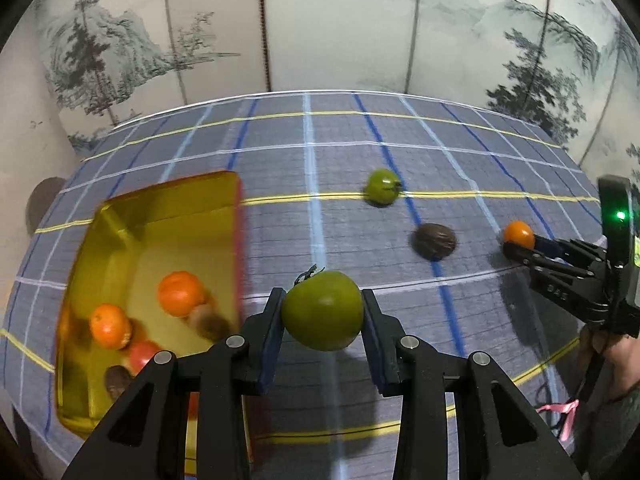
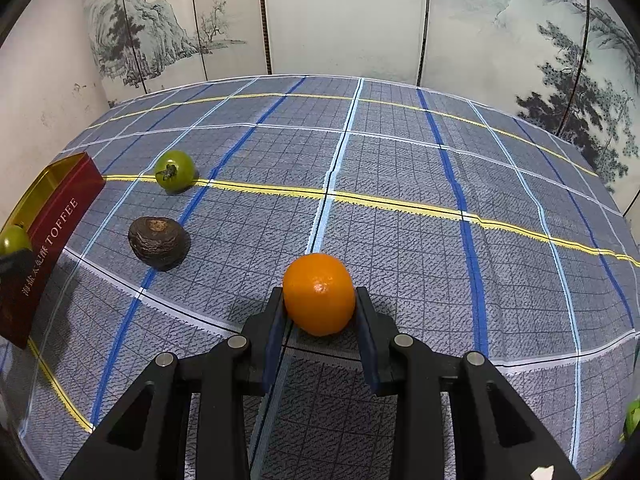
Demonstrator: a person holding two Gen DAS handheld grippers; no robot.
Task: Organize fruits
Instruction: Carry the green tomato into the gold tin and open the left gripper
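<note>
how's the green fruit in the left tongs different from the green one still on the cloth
The held green fruit is clamped in the left tongs; the loose green fruit rests on the plaid cloth. The held one sits beside the gold tin; the loose one lies farther off. Both are round, green, with a dark stem.

- The left gripper [image 1: 322, 312] pointed steeply downward, its two black fingers [image 1: 272, 320] closed on a green tomato [image 1: 322, 310]; the blue pads pressed the fruit's two sides; the tomato was clear of the surface below.
- The right gripper [image 2: 319, 300] also angled down, jaws clamped on a small orange [image 2: 319, 294]; the fruit sat at the very tips of the fingers [image 2: 366, 320], low against the cloth.
- In the left wrist view the right gripper [image 1: 516, 246] reached in from the right edge; a hand [image 1: 608, 356] gripped its handle beneath, partly cut off by the frame.
</note>
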